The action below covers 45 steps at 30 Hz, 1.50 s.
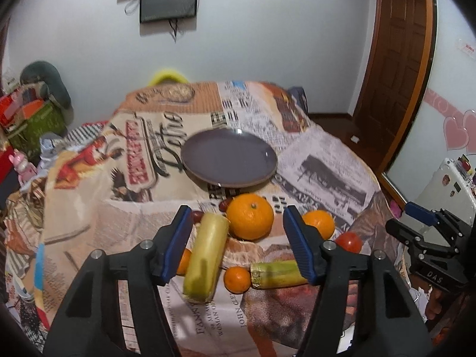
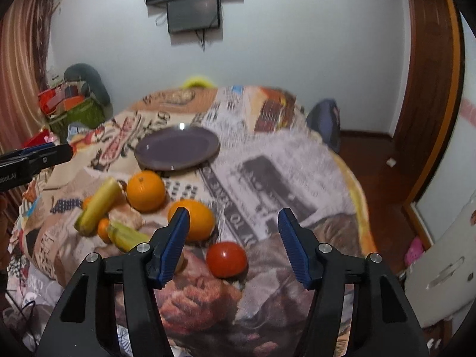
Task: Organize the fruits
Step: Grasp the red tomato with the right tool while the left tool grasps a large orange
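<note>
Both spread grippers, left gripper [image 1: 238, 247] and right gripper [image 2: 235, 245], hover over tomato [image 2: 226, 258], oranges, empty-jawed.

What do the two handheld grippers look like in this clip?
Both the left gripper and the right gripper have black plastic bodies with triangular cut-outs, silver pivot screws and ribbed blue finger pads. From outside, the right one's body bears white lettering.

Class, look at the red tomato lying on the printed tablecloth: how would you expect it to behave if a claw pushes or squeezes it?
The tomato looks round and smooth, so a sideways push would probably set it rolling across the tablecloth. Its glossy skin suggests it may slip between the pads. It is likely soft, so a hard squeeze from the right claw might bruise or split it.
</note>
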Each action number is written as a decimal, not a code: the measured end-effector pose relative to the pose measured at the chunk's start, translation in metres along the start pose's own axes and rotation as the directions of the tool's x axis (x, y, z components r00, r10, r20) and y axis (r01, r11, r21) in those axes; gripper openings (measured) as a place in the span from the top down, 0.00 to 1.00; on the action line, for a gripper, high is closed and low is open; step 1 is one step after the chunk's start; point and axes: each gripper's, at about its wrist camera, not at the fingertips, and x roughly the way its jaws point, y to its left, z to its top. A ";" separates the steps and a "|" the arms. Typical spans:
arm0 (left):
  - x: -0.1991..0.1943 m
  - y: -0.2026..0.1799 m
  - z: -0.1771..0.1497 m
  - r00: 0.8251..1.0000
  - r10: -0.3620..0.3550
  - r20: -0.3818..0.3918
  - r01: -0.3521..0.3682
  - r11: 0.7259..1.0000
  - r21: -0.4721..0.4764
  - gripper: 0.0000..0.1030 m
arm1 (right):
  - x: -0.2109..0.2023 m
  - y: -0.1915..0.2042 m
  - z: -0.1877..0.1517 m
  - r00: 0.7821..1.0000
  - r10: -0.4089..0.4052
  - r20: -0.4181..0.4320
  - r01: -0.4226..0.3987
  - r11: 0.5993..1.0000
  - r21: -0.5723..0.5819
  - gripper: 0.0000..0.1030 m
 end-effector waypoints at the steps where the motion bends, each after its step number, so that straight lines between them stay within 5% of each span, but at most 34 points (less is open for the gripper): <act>1: 0.005 0.001 -0.001 1.000 -0.005 -0.013 0.005 1.000 -0.001 0.40 | 0.004 -0.001 -0.001 1.000 0.004 -0.010 -0.004 1.000 0.000 0.43; 17: 0.074 -0.001 -0.018 0.986 -0.046 -0.158 0.047 0.999 0.003 0.40 | 0.064 -0.005 -0.024 0.969 0.077 -0.234 -0.065 0.996 0.060 0.43; 27: 0.085 -0.006 -0.009 0.989 -0.034 -0.143 0.040 0.998 0.039 0.40 | 0.091 -0.004 -0.034 0.946 0.094 -0.310 -0.082 0.995 0.051 0.43; 30: 0.091 -0.009 -0.004 0.989 -0.034 -0.141 0.042 0.998 0.051 0.40 | 0.093 -0.004 -0.036 0.943 0.110 -0.313 -0.098 0.994 0.053 0.54; 45: 0.136 -0.026 0.012 0.979 -0.005 -0.204 0.035 0.989 0.143 0.40 | 0.079 -0.025 -0.006 0.971 0.108 -0.212 -0.087 0.990 0.108 0.55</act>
